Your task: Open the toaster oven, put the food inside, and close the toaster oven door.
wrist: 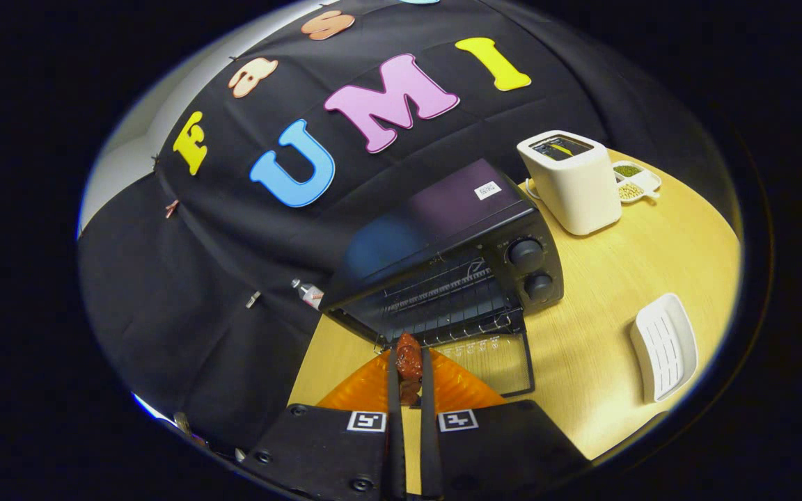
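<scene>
Wooden table [596, 390] under everything, black cloth wall behind. Gripper [408, 369] jaws narrow, clamped on reddish-brown food [408, 358], held above orange plate [467, 390]. Just ahead at 12 o'clock: toaster oven [443, 257], door [495, 362] dropped flat, rack exposed. Bare table at 3 o'clock, then white soap dish [665, 348]. Far at 1 o'clock: white toaster [571, 184], small bean dish [638, 182].

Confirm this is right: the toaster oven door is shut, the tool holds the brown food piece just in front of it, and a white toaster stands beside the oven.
Wrong on the door. In the gripper view the toaster oven door is open, folded down onto the table, with the rack exposed. The rest stands: the tool holds the brown food piece just before it, the white toaster beside.
</scene>
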Demonstrator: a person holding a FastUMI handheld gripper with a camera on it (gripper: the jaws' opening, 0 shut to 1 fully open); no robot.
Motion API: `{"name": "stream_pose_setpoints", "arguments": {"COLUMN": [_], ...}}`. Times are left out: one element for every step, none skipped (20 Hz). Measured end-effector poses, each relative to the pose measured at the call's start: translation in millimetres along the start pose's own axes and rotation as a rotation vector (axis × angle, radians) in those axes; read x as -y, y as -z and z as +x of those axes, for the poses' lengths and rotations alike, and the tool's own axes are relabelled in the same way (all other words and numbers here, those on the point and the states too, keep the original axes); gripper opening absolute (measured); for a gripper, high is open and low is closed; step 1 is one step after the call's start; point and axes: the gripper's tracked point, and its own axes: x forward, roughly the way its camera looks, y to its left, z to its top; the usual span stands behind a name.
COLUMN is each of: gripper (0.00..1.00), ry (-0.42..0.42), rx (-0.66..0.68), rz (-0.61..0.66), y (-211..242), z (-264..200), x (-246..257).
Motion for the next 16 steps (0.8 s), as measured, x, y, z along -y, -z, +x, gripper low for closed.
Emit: {"name": "stream_pose_setpoints", "arguments": {"gripper": [0.13, 0.13, 0.13, 0.12, 0.12, 0.12, 0.13, 0.12, 0.12, 0.12, 0.13, 0.12, 0.13, 0.12, 0.13, 0.12], "ry": [0.012, 0.024, 0.035, 0.043, 0.049, 0.051, 0.052, 0.053, 0.052, 0.053, 0.051, 0.044, 0.031, 0.017, 0.008, 0.001], "rx": [0.010, 0.021, 0.035, 0.048, 0.061, 0.077, 0.091, 0.106, 0.115, 0.123, 0.129, 0.138, 0.150, 0.161, 0.164, 0.166], "rz": [0.018, 0.033, 0.045, 0.062, 0.081, 0.101, 0.118, 0.133, 0.145, 0.155, 0.168, 0.189, 0.217, 0.247, 0.272, 0.287], "y": [-0.8, -2.3, -4.1, -5.8, -9.4, -12.6, -16.4, -19.9, -22.9, -23.8, -21.5, -24.8, -25.9, -26.9, -26.3, -24.6], "z": [8.1, 15.7, 23.2, 29.1, 35.9, 44.9, 51.9, 61.8, 71.2, 78.0, 83.5, 93.8, 101.9, 109.4, 117.8, 124.1], "x": [2.6, 4.5, 7.5, 10.1, 11.4, 13.0, 14.2, 15.9, 17.1, 19.9, 23.8, 22.8, 22.8, 22.9, 23.2, 23.4]}}
